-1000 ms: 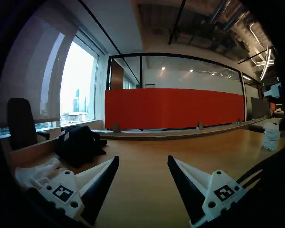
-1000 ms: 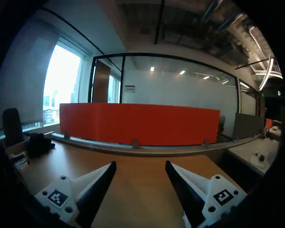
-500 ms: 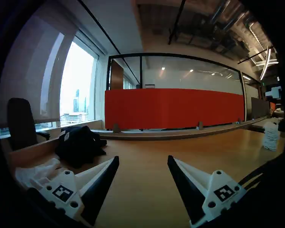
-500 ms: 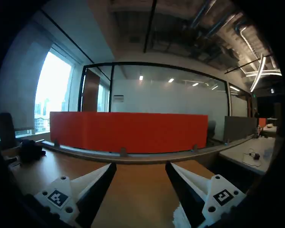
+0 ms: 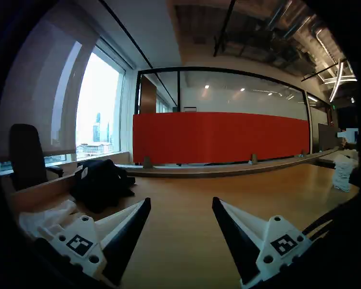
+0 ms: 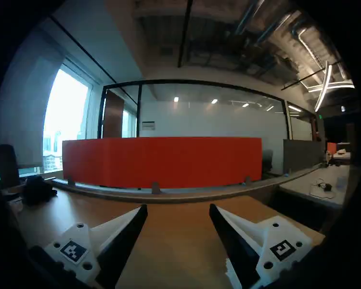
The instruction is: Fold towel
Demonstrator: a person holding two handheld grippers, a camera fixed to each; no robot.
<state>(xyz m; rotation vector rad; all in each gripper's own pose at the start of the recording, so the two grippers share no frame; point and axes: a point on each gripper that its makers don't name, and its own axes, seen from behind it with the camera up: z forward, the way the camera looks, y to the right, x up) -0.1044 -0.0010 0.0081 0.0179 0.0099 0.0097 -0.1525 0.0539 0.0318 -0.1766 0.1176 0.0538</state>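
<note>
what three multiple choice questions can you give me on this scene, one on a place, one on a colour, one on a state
1. Where does the black bundle lie in the left gripper view?
A. on the wooden desk, to the left, near the dark chair
B. on the floor
C. hanging from the ceiling

2. What colour is the divider panel behind the desk?
A. blue
B. orange-red
C. green

3. How do the jaws of the left gripper stand?
A. shut on a towel
B. shut, empty
C. open, nothing between them

Answers:
1 A: it rests on the desktop, left of the jaws.
2 B: the panel is orange-red in both views.
3 C: bare desk shows in the gap between them.
</note>
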